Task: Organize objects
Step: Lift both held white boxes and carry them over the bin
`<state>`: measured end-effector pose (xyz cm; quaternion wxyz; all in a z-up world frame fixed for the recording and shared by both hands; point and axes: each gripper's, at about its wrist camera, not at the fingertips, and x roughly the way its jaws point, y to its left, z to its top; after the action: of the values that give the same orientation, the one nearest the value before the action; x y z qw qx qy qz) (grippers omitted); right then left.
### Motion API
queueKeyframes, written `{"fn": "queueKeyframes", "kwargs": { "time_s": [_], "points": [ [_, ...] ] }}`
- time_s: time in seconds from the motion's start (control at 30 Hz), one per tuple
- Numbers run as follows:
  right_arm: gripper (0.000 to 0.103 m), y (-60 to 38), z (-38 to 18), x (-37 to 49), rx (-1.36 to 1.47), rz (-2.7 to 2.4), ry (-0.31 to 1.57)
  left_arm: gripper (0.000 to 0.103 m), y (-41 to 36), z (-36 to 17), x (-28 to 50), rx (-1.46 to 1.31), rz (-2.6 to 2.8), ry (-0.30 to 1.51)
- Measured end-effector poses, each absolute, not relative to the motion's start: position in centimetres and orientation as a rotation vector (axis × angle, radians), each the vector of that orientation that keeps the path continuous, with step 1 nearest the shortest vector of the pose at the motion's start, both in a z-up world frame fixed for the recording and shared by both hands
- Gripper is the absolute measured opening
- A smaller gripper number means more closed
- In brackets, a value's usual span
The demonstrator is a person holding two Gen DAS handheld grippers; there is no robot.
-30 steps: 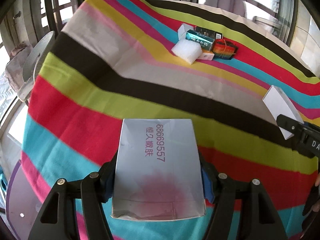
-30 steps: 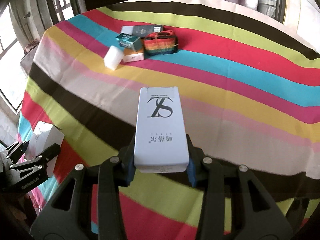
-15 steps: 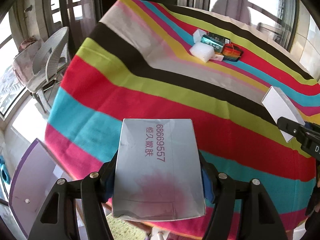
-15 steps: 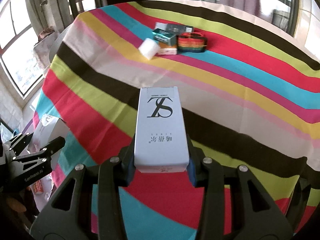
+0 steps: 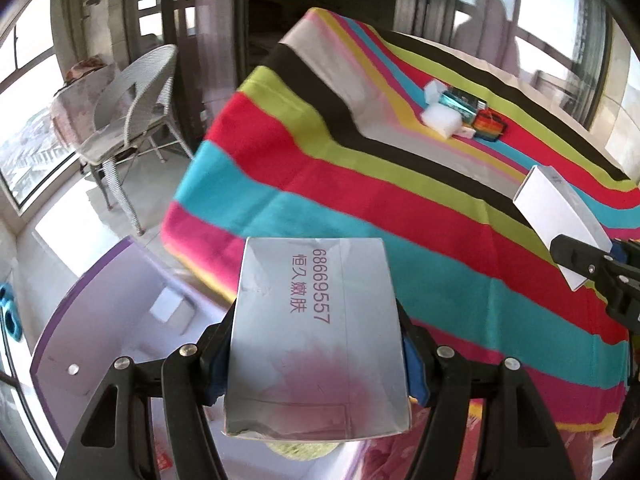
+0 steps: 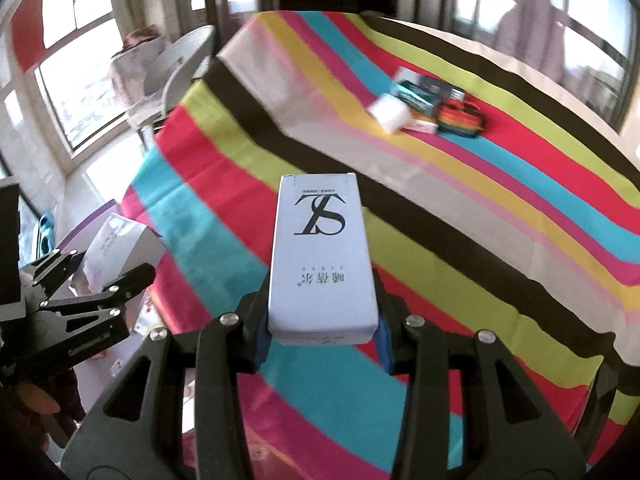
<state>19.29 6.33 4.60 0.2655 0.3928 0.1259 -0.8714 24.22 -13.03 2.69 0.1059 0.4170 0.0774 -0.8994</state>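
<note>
Room: tall windows all round, a white wicker chair [image 5: 132, 100] on the pale floor at the far left, beside the counter's left edge.
Counter: a striped cloth [image 5: 360, 184] in red, teal, lime, black and pink covers it and hangs over the left edge.
Purple-rimmed panel: [image 5: 100, 320] sits low beside the counter's near left corner, under the left claw.
Left claw: [image 5: 316, 354] half open, its pads pressed on both sides of a wide silver box [image 5: 316, 332] with magenta digits and a pink blotch; the box is held in the air past the counter's near left corner.
Right claw: [image 6: 322, 330] narrower, clamped on a slim white box [image 6: 322, 256] with a large black "SZ" mark, held above the counter's near left part.
Small pile: [image 6: 428, 110] near the far right edge, a white foam block [image 6: 390, 114] touching a teal box [image 6: 416, 96] and a rainbow-striped item [image 6: 460, 120].
</note>
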Motion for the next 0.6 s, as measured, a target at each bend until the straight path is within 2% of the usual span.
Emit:
{"fn": "queueKeyframes", "kwargs": {
  "time_s": [0.6],
  "points": [
    [0.045,-3.7,3.8,27.8,0.937,-2.084,0.559,0.068,-20.8,1.2,31.7,1.179,-2.503,0.341]
  ]
}}
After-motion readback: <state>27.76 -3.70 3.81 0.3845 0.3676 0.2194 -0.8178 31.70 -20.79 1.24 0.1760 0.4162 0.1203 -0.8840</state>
